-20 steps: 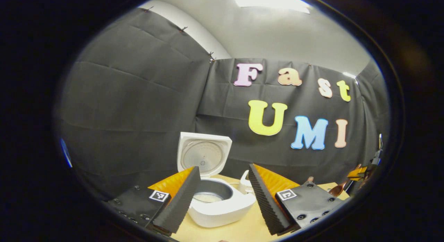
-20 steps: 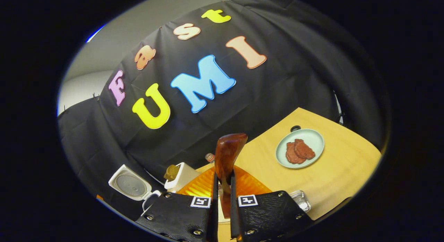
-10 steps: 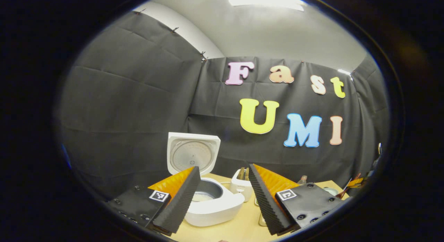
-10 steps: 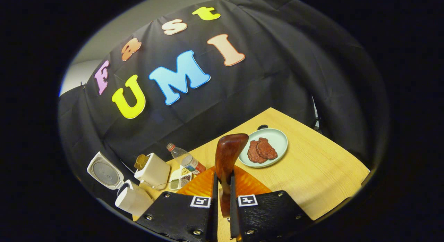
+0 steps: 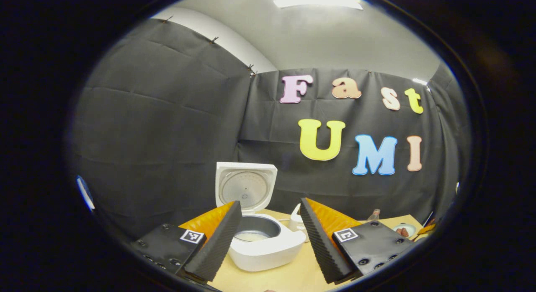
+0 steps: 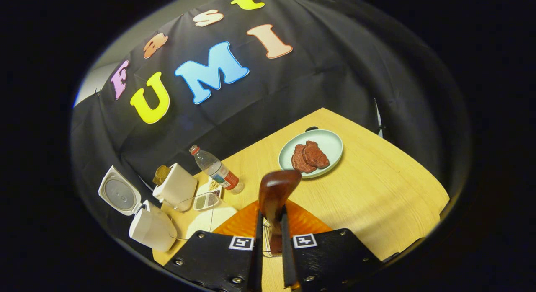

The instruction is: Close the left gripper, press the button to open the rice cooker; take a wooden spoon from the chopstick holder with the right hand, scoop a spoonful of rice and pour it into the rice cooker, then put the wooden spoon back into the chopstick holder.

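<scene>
Spoon [image 6: 276, 191], glossy reddish-brown wood, bowl upward.

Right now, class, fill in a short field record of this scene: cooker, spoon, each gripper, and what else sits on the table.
rice cooker: lid up, inner pot exposed
wooden spoon: clamped in the right gripper, bowl end forward
right gripper: shut on the spoon handle
left gripper: open, in front of the cooker
chopstick holder: white, beside the cooker
bottle: lying on the table
plate: holds two reddish pieces
table: light wood
</scene>
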Demonstrator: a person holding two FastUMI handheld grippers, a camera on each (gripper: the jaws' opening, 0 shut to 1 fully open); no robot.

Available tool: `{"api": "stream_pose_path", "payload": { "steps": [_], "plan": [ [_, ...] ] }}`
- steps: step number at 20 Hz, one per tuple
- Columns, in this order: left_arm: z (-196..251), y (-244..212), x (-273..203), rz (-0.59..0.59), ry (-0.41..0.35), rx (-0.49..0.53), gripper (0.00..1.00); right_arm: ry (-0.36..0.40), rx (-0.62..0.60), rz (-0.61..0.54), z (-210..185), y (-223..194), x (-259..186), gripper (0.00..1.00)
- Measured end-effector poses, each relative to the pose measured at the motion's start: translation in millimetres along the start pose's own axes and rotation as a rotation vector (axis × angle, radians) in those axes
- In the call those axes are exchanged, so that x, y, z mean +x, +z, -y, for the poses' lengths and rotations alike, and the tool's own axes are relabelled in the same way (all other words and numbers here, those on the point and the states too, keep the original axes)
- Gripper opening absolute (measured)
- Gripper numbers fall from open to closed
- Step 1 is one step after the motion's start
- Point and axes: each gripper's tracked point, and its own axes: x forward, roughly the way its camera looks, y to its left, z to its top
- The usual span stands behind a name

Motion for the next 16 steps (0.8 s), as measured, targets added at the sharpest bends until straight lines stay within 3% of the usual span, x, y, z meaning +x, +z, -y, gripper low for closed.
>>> {"api": "stream_pose_path", "payload": {
  "steps": [1,3,5,6,8,16],
  "plan": [
    [-3,2,-4,0.005,0.005,0.004,0.95,0.006,0.009,0.024,-3,12,-5,0.28],
    [-11,5,-8,0.012,0.023,0.009,0.96,-0.006,-0.005,0.077,-5,33,-8,0.58],
    [-17,8,-9,0.014,0.031,0.011,0.96,-0.068,-0.057,0.156,0,57,-16,0.9],
    [-22,7,-7,0.012,0.038,0.017,0.96,-0.098,-0.081,0.202,-1,75,-18,0.99],
    [-29,8,1,0.004,0.042,0.023,0.97,-0.103,-0.113,0.261,-17,95,-31,0.99],
    [-77,18,74,-0.009,0.081,0.069,0.96,-0.026,-0.332,0.384,-103,105,-78,0.99]
  ]
}}
